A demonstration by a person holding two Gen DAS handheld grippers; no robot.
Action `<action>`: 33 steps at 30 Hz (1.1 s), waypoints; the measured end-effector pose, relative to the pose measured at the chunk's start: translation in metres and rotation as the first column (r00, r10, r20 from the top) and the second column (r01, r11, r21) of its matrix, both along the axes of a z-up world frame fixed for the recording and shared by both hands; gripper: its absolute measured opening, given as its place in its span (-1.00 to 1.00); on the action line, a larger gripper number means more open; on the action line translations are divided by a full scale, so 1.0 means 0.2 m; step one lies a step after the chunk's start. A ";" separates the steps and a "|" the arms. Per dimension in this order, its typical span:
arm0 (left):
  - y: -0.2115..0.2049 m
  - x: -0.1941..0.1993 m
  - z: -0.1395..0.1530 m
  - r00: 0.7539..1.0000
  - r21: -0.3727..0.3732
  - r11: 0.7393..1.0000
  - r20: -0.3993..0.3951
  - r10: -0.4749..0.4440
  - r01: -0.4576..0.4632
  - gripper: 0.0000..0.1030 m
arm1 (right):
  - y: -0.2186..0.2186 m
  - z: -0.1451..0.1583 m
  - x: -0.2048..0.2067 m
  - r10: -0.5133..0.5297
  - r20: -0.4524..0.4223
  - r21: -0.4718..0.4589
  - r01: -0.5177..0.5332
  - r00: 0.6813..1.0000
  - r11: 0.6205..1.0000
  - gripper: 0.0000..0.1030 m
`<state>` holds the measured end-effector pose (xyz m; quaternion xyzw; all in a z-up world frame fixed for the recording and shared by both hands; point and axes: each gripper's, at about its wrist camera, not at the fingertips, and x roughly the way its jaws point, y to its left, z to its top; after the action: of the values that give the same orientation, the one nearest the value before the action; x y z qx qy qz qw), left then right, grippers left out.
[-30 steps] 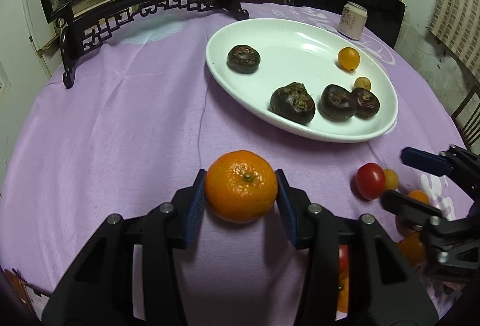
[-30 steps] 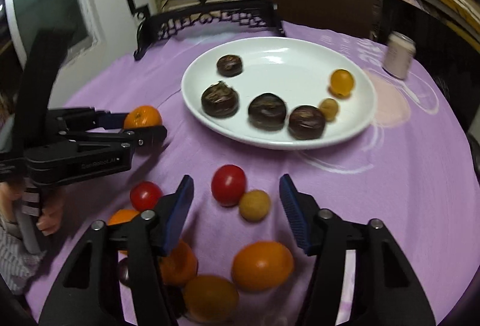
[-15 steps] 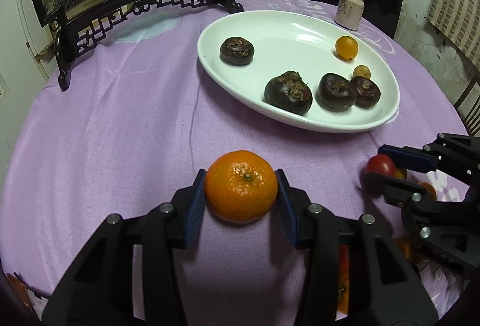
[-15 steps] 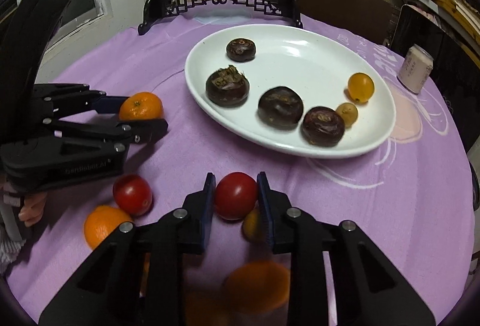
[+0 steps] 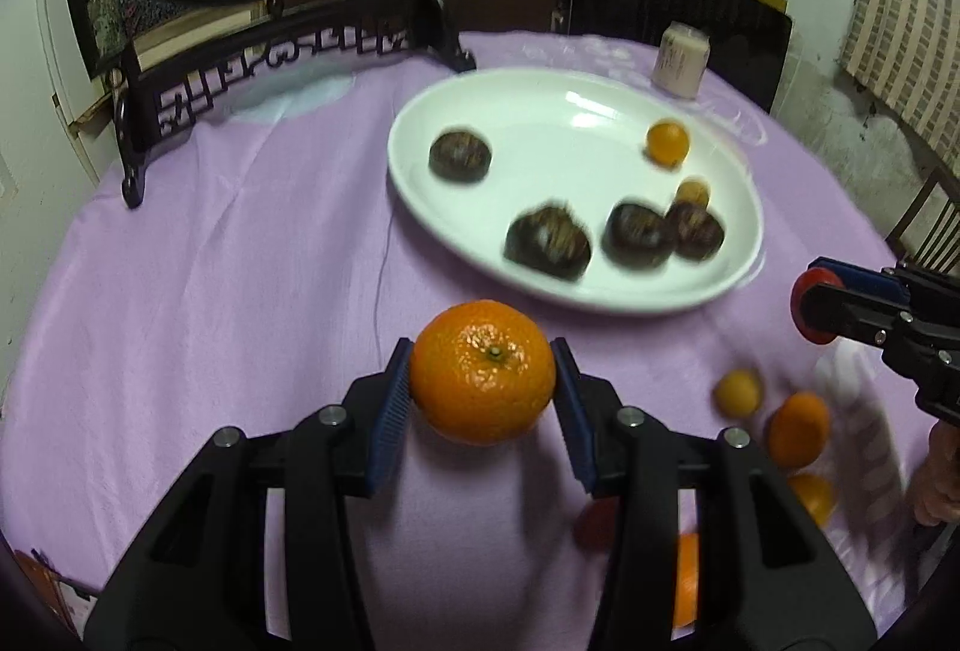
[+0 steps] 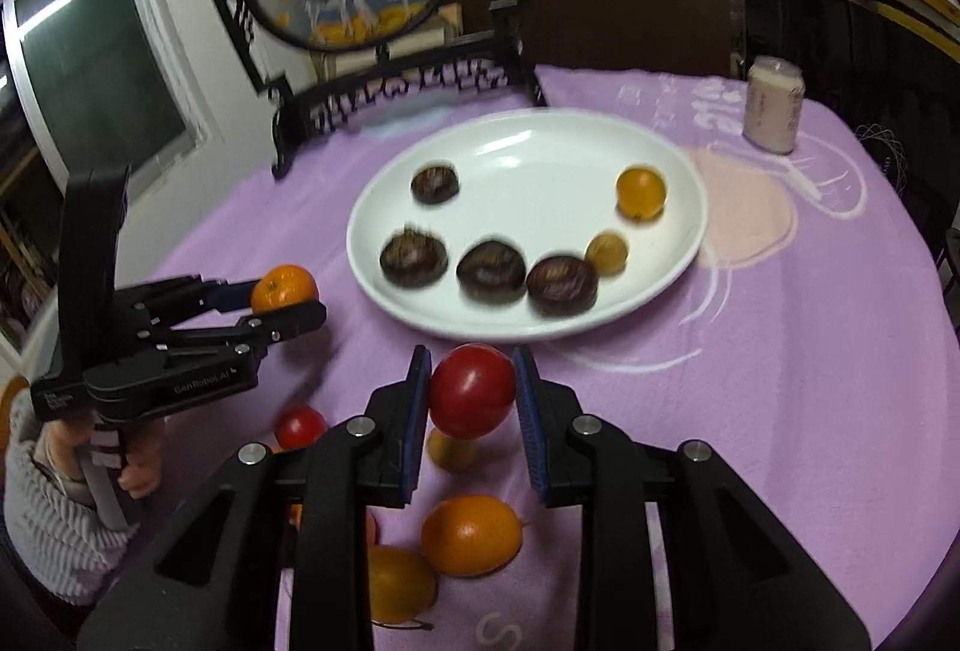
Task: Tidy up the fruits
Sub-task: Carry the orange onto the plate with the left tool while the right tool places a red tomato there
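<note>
My left gripper [image 5: 482,394] is shut on an orange mandarin [image 5: 483,370] and holds it above the purple cloth, short of the white oval plate [image 5: 540,123]. My right gripper [image 6: 472,399] is shut on a red tomato [image 6: 472,390] and holds it lifted just before the plate's near rim [image 6: 480,333]. The plate holds several dark water chestnuts [image 6: 491,269], a small orange fruit [image 6: 641,185] and a small yellow fruit [image 6: 606,251]. The right gripper with the tomato [image 5: 810,306] shows at the right edge of the left wrist view.
Loose fruit lies on the cloth below the right gripper: a small red tomato [image 6: 300,426], oranges [image 6: 470,534] and a yellow fruit [image 6: 447,450]. A dark carved stand with a round painted screen [image 5: 282,45] is behind the plate. A small can [image 6: 772,111] stands at far right.
My right gripper closed on the red tomato and lifted it off the cloth toward the plate. My left gripper rose a little with the mandarin held throughout.
</note>
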<state>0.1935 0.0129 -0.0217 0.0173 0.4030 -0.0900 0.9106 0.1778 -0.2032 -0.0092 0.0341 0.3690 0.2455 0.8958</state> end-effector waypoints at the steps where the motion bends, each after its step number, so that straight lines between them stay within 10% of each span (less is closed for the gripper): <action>1: 0.00 0.01 0.02 1.000 -0.003 1.000 0.005 0.001 -0.001 -0.11 | -0.01 0.02 0.01 -0.006 0.003 0.014 0.006 1.000 1.000 -0.45; 15: -0.14 0.46 0.04 0.999 -0.040 0.999 -0.008 0.031 -0.032 -0.08 | 0.10 -0.01 0.54 -0.150 -0.041 0.040 0.152 0.988 0.988 -0.42; 17: -0.15 0.47 0.03 1.000 -0.028 0.999 0.004 0.028 -0.028 0.18 | 0.12 -0.04 0.56 -0.142 -0.061 0.034 0.145 0.988 0.989 -0.41; 33: 0.01 0.18 0.05 0.996 0.000 0.997 0.036 0.081 -0.081 0.41 | -0.08 0.06 0.24 -0.188 -0.027 0.092 0.189 0.982 0.978 0.12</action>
<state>0.2300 0.0144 -0.0108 0.0031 0.3870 -0.0524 0.9206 0.2265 -0.2183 0.0037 0.1132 0.3601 0.1762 0.9091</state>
